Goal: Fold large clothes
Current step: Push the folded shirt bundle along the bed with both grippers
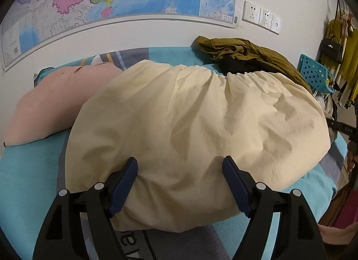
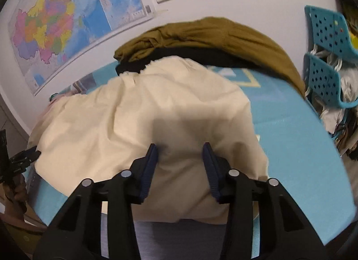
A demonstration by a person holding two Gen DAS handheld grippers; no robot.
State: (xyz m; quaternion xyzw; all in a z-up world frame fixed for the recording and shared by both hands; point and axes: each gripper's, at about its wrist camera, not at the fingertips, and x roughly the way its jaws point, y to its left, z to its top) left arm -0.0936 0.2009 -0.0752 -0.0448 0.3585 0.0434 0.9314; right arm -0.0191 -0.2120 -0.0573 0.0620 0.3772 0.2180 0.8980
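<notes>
That cream garment (image 1: 192, 121) looks light and floppy, so grab the near hem, with left gripper (image 1: 180, 168) and right gripper (image 2: 180, 155) both spread, clamping nothing.

Bed (image 1: 26, 170) — turquoise patterned sheet. Lying on it: cream garment (image 1: 190, 121), spread across the middle; pink folded cloth (image 1: 56, 103) just beside it; olive garment (image 1: 246, 52) heaped over black cloth (image 1: 237, 64) — by the wall.

black garment (image 1: 237, 64) mostly hidden under olive one (image 1: 257, 52)
</notes>
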